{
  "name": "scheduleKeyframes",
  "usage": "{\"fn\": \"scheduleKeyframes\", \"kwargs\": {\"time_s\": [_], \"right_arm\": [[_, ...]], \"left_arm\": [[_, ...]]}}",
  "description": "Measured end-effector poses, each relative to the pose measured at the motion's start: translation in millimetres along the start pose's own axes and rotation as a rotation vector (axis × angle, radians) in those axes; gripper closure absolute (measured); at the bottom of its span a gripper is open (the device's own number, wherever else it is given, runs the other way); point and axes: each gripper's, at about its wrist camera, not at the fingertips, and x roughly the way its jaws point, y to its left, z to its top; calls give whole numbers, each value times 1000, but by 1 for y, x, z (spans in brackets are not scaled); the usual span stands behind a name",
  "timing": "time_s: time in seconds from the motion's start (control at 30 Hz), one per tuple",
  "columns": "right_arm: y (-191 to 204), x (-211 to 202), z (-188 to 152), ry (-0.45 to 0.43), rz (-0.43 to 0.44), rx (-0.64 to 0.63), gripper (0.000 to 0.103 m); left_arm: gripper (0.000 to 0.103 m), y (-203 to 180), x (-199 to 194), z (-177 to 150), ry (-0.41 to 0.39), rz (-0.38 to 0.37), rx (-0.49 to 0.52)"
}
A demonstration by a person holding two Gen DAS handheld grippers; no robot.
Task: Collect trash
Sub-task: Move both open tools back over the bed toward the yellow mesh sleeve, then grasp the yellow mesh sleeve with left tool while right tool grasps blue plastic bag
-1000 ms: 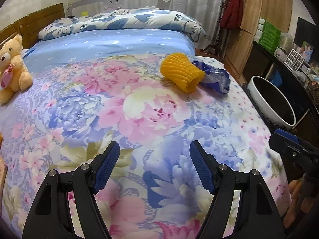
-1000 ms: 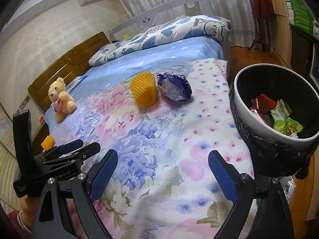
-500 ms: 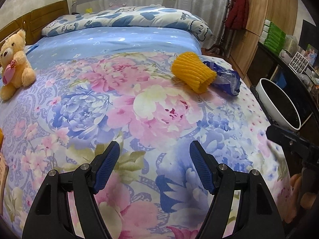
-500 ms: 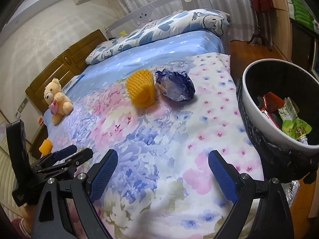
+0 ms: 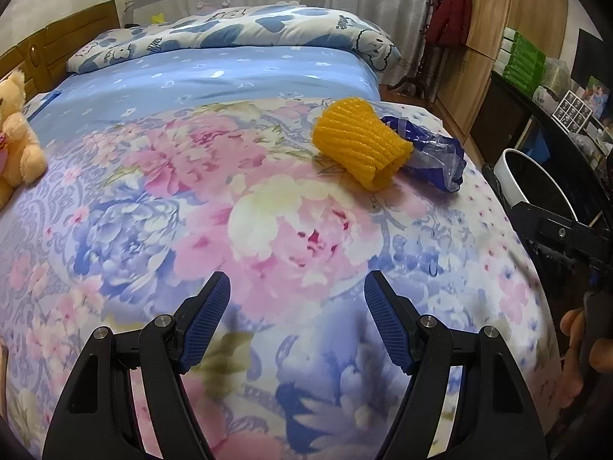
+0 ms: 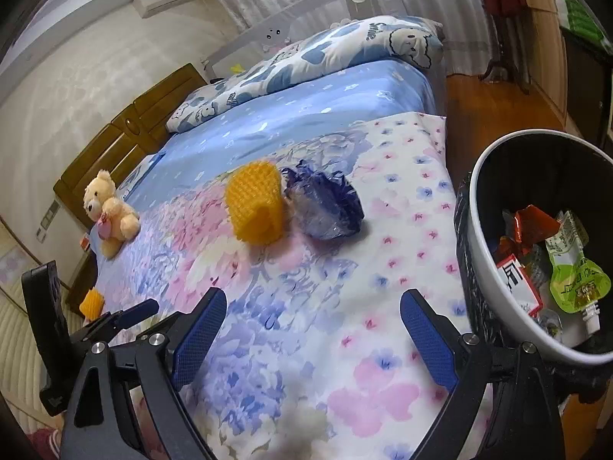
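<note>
A yellow foam net sleeve lies on the flowered bed cover, touching a crumpled blue plastic wrapper on its right. My left gripper hovers open over the cover, well short of both pieces, nothing between its fingers. My right gripper is also open and empty above the cover, nearer the bed's right edge. A white-rimmed bin with a black liner stands beside the bed on the right and holds several wrappers.
A cream teddy bear sits at the left of the bed. Another small yellow net piece lies at the left edge. Patterned pillows lie at the head. A dark shelf with green boxes runs along the right wall.
Both grippers have moved forward over the bed toward the yellow sleeve and the blue wrapper, which look larger now. Both stay open as before.
</note>
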Motion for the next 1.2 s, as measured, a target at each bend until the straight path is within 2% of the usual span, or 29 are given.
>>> {"fn": "scheduleKeyframes", "kwargs": {"time_s": [0.23, 0.6, 0.7, 0.77, 0.83, 0.97, 1.13, 1.2], "right_arm": [[-9, 7, 9, 4, 19, 34, 10], [-19, 8, 23, -6, 54, 67, 10], [-21, 8, 26, -15, 54, 75, 10], [-22, 9, 28, -19, 51, 83, 10], [-23, 11, 29, -21, 50, 90, 10], [-17, 18, 32, -23, 33, 68, 10], [1, 39, 39, -20, -11, -17, 12], [6, 46, 42, -19, -31, -47, 16]], "left_arm": [[29, -13, 14, 19, 7, -48, 8], [31, -26, 45, 57, -51, -84, 39], [52, -26, 55, 63, -48, -107, 52], [80, -26, 60, 65, -36, -123, 56], [95, -22, 63, 63, -22, -149, 55], [96, -14, 53, 54, -32, -170, 52], [96, 8, 30, 35, -25, -187, 30], [96, 18, 24, 26, -12, -187, 19]]}}
